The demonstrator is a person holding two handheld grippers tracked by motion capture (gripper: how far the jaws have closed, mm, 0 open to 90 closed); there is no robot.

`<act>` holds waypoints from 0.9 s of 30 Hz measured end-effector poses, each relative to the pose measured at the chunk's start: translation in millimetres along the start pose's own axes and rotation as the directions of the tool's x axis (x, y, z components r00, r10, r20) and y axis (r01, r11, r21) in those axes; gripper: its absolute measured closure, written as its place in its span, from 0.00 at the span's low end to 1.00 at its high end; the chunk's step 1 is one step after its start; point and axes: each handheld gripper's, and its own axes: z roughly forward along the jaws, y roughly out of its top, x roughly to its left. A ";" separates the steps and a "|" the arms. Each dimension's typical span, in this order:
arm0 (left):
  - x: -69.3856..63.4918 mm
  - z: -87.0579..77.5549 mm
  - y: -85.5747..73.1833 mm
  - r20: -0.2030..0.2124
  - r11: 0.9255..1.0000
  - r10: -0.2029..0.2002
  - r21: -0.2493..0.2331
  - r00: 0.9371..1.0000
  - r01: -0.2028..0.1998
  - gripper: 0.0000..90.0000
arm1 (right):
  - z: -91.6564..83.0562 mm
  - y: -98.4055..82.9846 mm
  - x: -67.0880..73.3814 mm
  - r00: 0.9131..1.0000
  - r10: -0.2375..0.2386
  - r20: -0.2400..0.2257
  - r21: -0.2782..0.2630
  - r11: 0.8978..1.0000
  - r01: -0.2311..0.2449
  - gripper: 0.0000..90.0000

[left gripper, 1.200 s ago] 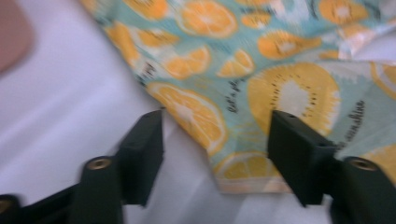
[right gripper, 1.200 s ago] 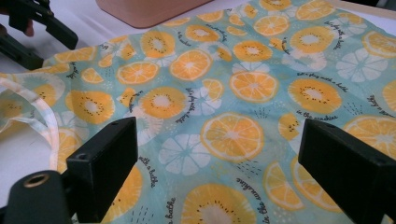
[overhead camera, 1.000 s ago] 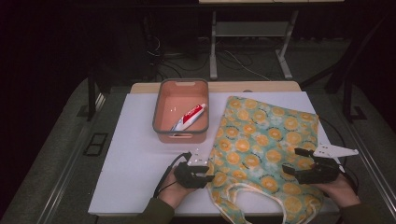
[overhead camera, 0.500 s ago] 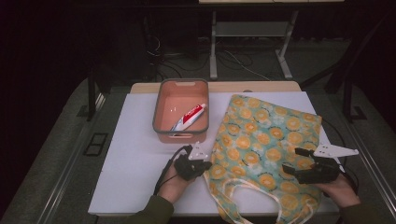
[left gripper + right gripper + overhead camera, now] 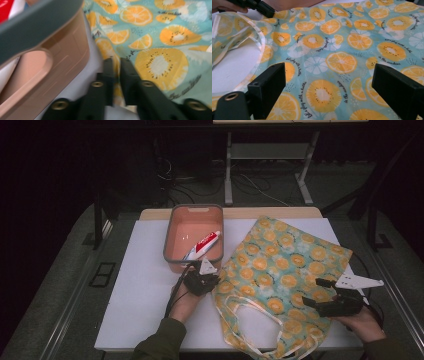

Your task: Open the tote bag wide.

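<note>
Item: a tote bag [image 5: 285, 270] in teal cloth printed with orange slices is being displayed flat on the white tabletop [image 5: 145, 285], right of centre, its looped handles [image 5: 250, 320] turned toward the near edge. Its near left edge is being pinched by the left gripper [image 5: 212, 281], whose jaws are seen in the left gripper view nearly closed on a fold of the cloth [image 5: 115, 65], just beside the wall of a bin [image 5: 50, 62].

Item: the salmon plastic bin [image 5: 172, 235] with a grey rim is being kept at the tabletop's centre rear, just left of the bag. A toothpaste tube [image 5: 202, 245], red and white, is being held inside it, lying aslant.

Item: the right gripper [image 5: 315, 292] is being held over the bag's near right part, jaws spread wide and grasping nothing; printed cloth [image 5: 332, 60] is being shown between them in the right gripper view, where the left gripper [image 5: 268, 12] is also seen at the bag's far edge.
</note>
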 end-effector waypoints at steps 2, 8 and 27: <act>-0.8 -7.3 -0.5 0.001 1.000 -0.007 -0.018 1.000 0.007 0.79 | -0.4 0.2 0.2 1.000 0.000 -0.002 0.000 1.000 0.000 0.13; -2.1 -36.3 -10.5 0.077 0.996 -0.042 -0.077 0.996 0.048 0.53 | -1.7 4.3 4.9 0.999 -0.016 -0.031 0.029 0.999 0.017 0.13; -14.0 -78.5 -64.3 0.135 0.985 -0.109 -0.118 0.985 0.125 0.13 | 33.3 26.7 54.8 0.976 -0.074 -0.205 0.114 0.989 0.099 0.27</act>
